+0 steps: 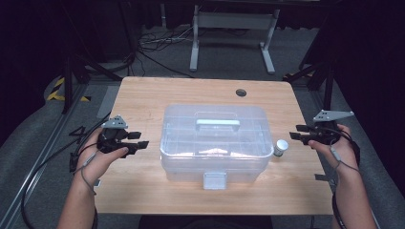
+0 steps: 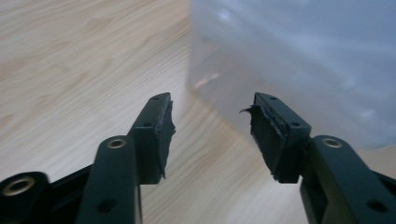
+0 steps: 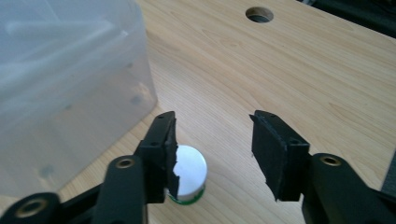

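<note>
On my left, the left gripper (image 1: 138, 139) hangs just above the wooden table (image 1: 143, 95), held in the person's left hand (image 1: 102, 157). Its jaws stand wide apart with nothing between them, and they point at the left end of the clear plastic box (image 1: 213, 143). In the left gripper view the box's cloudy wall (image 2: 299, 60) fills the upper right, near the tips but apart from them.

The box sits mid-table with its lid on. A pale handle (image 1: 218, 123) lies flat on the lid, and a latch tab (image 1: 214, 180) hangs at the front edge. Through the lid I make out divider walls, so it has compartments, but I cannot tell whether anything lies in them.

Just beside the box's right end stands a small jar (image 1: 281, 147) with a silvery cap, upright on the table. In the right gripper view the jar (image 3: 189, 175) sits low, partly behind one jaw, its base showing green; its contents are hidden.

The right gripper (image 1: 298, 131), in the person's right hand (image 1: 341, 148), is near the jar but not touching it, jaws wide apart and empty. A round cable hole (image 1: 241, 92) sits near the table's far edge.
</note>
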A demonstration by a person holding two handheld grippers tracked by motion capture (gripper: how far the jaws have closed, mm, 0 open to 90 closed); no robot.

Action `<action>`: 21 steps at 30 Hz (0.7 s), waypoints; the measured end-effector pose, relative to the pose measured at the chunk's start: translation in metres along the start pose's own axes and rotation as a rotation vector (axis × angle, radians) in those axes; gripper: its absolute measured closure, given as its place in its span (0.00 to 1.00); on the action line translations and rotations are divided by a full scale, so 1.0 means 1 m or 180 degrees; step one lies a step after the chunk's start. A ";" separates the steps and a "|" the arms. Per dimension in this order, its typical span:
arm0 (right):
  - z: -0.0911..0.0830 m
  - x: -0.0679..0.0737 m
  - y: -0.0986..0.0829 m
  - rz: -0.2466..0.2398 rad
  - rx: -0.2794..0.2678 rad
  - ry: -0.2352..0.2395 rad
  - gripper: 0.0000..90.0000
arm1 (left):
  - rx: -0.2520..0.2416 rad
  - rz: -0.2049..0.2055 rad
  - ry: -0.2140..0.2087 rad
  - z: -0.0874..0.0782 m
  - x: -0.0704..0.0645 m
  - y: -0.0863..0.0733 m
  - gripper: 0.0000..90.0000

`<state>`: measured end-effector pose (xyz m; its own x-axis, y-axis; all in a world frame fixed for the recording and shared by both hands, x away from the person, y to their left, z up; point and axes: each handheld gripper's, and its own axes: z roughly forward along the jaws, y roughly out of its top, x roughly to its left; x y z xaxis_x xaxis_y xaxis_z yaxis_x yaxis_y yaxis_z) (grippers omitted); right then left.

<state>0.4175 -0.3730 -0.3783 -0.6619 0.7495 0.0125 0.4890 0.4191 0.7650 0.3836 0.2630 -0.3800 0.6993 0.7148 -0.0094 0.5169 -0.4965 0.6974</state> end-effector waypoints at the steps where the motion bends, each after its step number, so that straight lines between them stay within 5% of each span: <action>1: 0.000 0.001 0.001 -0.0001 0.0022 0.0015 0.53 | 0.0011 0.0068 0.0064 -0.001 0.000 0.001 0.57; 4: 0.002 0.007 0.003 -0.0131 0.0164 -0.0036 0.54 | -0.0108 -0.0020 -0.0098 -0.004 -0.002 0.006 0.57; 7: 0.000 0.011 0.006 -0.0166 0.0182 -0.0073 0.59 | -0.0238 0.0065 -0.0052 -0.010 -0.008 0.016 0.54; 11: -0.006 0.012 0.008 -0.0262 0.0224 -0.0136 0.64 | -0.0430 0.0079 -0.0221 -0.022 -0.012 0.028 0.59; 14: -0.009 0.011 0.007 -0.0118 0.0197 -0.0135 0.65 | -0.0399 0.0094 -0.0270 -0.028 -0.017 0.038 0.60; 18: -0.012 0.013 0.003 0.0249 0.0134 0.0139 0.62 | -0.0299 -0.0068 -0.0455 -0.032 -0.023 0.050 0.58; 21: -0.012 0.015 -0.001 0.0261 0.0107 0.0144 0.59 | -0.0319 -0.0113 -0.0693 -0.033 -0.024 0.061 0.57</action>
<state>0.4004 -0.3684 -0.3713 -0.6435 0.7584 0.1037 0.5608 0.3749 0.7382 0.3819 0.2317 -0.3133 0.7772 0.6024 -0.1819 0.4990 -0.4140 0.7613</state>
